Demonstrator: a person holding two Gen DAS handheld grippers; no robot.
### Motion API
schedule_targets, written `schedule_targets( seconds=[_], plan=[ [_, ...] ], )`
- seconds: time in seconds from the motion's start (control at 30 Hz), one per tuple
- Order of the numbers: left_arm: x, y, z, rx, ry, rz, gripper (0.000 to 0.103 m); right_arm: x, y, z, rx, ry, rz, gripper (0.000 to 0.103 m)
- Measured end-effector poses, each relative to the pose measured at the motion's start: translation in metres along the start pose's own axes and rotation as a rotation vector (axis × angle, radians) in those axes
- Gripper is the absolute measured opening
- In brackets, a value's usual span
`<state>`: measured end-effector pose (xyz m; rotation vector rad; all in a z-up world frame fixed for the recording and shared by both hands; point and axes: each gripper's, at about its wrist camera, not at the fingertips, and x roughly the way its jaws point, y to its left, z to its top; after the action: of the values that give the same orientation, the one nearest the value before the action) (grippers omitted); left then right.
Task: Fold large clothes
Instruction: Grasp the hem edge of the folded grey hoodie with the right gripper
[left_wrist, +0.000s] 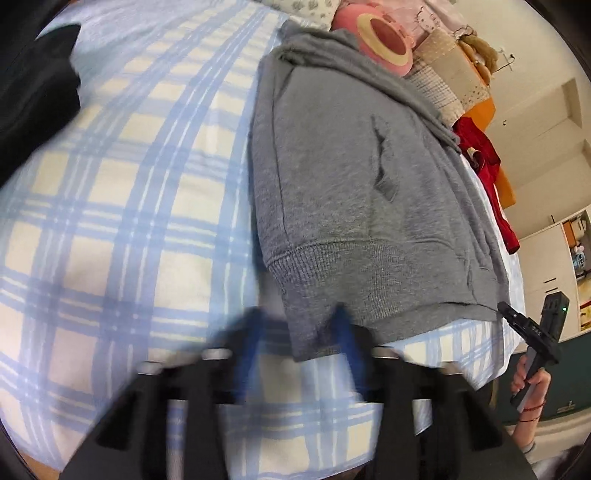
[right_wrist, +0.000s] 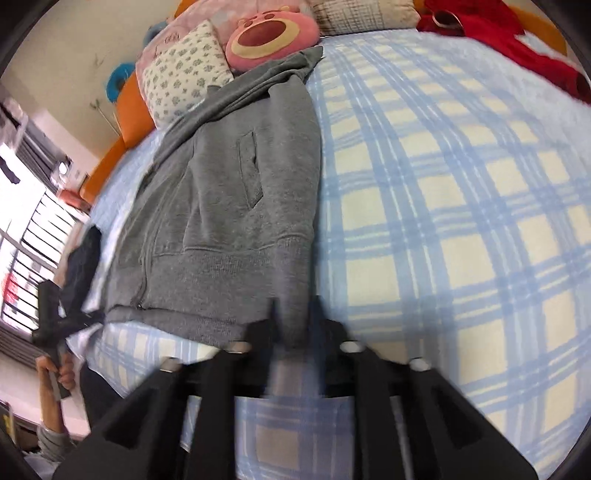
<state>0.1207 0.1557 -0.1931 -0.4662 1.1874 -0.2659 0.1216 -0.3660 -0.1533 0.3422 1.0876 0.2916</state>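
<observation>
— What are your fingers doing?

— My left gripper (left_wrist: 301, 345) stands with its blue-tipped fingers (left_wrist: 345, 332) parted and blurred. The near corner of the hoodie (left_wrist: 354, 192) hem lies between them, but I can't see the pads pressing on it. My right gripper (right_wrist: 295, 328) is also parted, dark fingers (right_wrist: 264, 332) either side of the hem's other near corner, and again no squeeze that I can make out.

— Where is the hoodie?

— It lies flat on the bed (left_wrist: 122, 206), on the blue-and-cream plaid blanket (right_wrist: 443, 229). It is grey, folded lengthwise into a narrow strip, with the ribbed hem toward me at the bed's near edge.

— Which way does it run?

— Its long axis runs away from me, from hem to hood. The hood end reaches up against the pink plush (right_wrist: 271, 35) at the head of the bed. A slit pocket faces up, and in the right view the zipper runs along the strip's left edge.

— Any label or writing?

— None I can read on the hoodie. The pink pillow behind the plush carries some drawn marks, too small to tell.

— What else is around?

— Beside the plush sits a flower-print pillow (right_wrist: 184, 74). A red garment (right_wrist: 517, 40) lies at the far corner. Each view also catches my other hand (left_wrist: 530, 384) holding its gripper off the bed's edge.
</observation>
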Motion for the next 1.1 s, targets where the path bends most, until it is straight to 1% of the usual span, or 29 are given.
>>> schedule_targets(
  seconds=[0.03, 0.07, 0.1, 0.13, 0.17, 0.2, 0.23, 0.27, 0.3, 0.37, 0.47, 0.5, 0.57, 0.6, 0.63, 0.73, 0.8, 0.87, 0.9, 0.93, 0.97, 1.0, 1.03, 1.1],
  plan=[
    [-0.008, -0.005, 0.001, 0.012, -0.026, -0.027, 0.069, -0.005, 0.003, 0.001, -0.006, -0.005, -0.005, 0.072],
    [-0.012, -0.008, 0.001, 0.016, -0.040, -0.051, 0.074, -0.011, 0.005, 0.002, -0.016, -0.020, -0.011, 0.086],
    [-0.017, -0.011, 0.003, 0.015, -0.056, -0.090, 0.082, -0.017, 0.007, 0.002, -0.031, -0.043, -0.015, 0.086],
    [-0.018, -0.013, 0.004, 0.011, -0.064, -0.110, 0.085, -0.020, 0.009, 0.003, -0.039, -0.045, -0.015, 0.085],
    [-0.017, -0.015, 0.006, 0.010, -0.061, -0.117, 0.086, -0.020, 0.010, 0.005, -0.040, -0.042, -0.013, 0.085],
    [-0.014, -0.017, 0.007, 0.011, -0.055, -0.106, 0.086, -0.019, 0.011, 0.007, -0.037, -0.038, -0.010, 0.085],
    [-0.009, -0.018, 0.010, 0.010, -0.043, -0.077, 0.086, -0.017, 0.011, 0.008, -0.033, -0.034, -0.010, 0.085],
    [-0.003, -0.017, 0.011, -0.002, -0.028, -0.068, 0.086, -0.013, 0.010, 0.011, -0.027, -0.023, -0.011, 0.085],
    [0.002, -0.015, 0.011, -0.017, -0.014, -0.077, 0.086, -0.009, 0.010, 0.013, -0.019, -0.007, -0.002, 0.085],
    [0.012, -0.013, 0.010, -0.054, 0.019, -0.133, 0.086, -0.002, 0.010, 0.014, -0.005, 0.018, 0.024, 0.085],
    [0.020, -0.017, 0.005, -0.062, 0.048, -0.175, 0.086, 0.007, 0.012, 0.017, 0.008, 0.049, 0.075, 0.085],
    [0.021, -0.019, 0.003, -0.058, 0.049, -0.179, 0.087, 0.010, 0.016, 0.017, 0.006, 0.059, 0.097, 0.085],
    [0.021, -0.022, 0.003, -0.048, 0.045, -0.177, 0.088, 0.014, 0.021, 0.018, -0.004, 0.072, 0.120, 0.085],
    [0.020, -0.022, 0.003, -0.049, 0.044, -0.178, 0.089, 0.016, 0.025, 0.019, -0.016, 0.076, 0.113, 0.085],
    [0.022, -0.021, 0.005, -0.050, 0.051, -0.165, 0.089, 0.019, 0.027, 0.020, -0.023, 0.078, 0.089, 0.085],
    [0.026, -0.017, 0.005, -0.037, 0.055, -0.081, 0.088, 0.024, 0.027, 0.022, -0.014, 0.080, 0.049, 0.085],
    [0.023, -0.011, 0.005, -0.051, 0.051, -0.089, 0.088, 0.024, 0.024, 0.021, -0.007, 0.078, 0.048, 0.085],
    [0.022, -0.005, 0.006, -0.087, 0.052, -0.123, 0.088, 0.025, 0.021, 0.020, 0.004, 0.082, 0.066, 0.086],
    [0.023, -0.003, 0.008, -0.098, 0.050, -0.130, 0.088, 0.025, 0.020, 0.019, 0.009, 0.081, 0.084, 0.085],
    [0.023, -0.003, 0.008, -0.099, 0.045, -0.133, 0.086, 0.024, 0.020, 0.020, 0.011, 0.075, 0.098, 0.079],
    [0.023, -0.004, 0.008, -0.093, 0.039, -0.138, 0.080, 0.024, 0.021, 0.021, 0.014, 0.071, 0.111, 0.057],
    [0.023, -0.009, 0.008, -0.085, 0.039, -0.139, 0.068, 0.025, 0.021, 0.022, 0.019, 0.076, 0.127, 0.050],
    [0.025, -0.013, 0.008, -0.071, 0.040, -0.116, 0.067, 0.025, 0.022, 0.024, 0.019, 0.073, 0.125, 0.050],
    [0.027, -0.017, 0.009, -0.055, 0.041, -0.106, 0.067, 0.027, 0.026, 0.026, 0.004, 0.084, 0.118, 0.051]
  ],
)
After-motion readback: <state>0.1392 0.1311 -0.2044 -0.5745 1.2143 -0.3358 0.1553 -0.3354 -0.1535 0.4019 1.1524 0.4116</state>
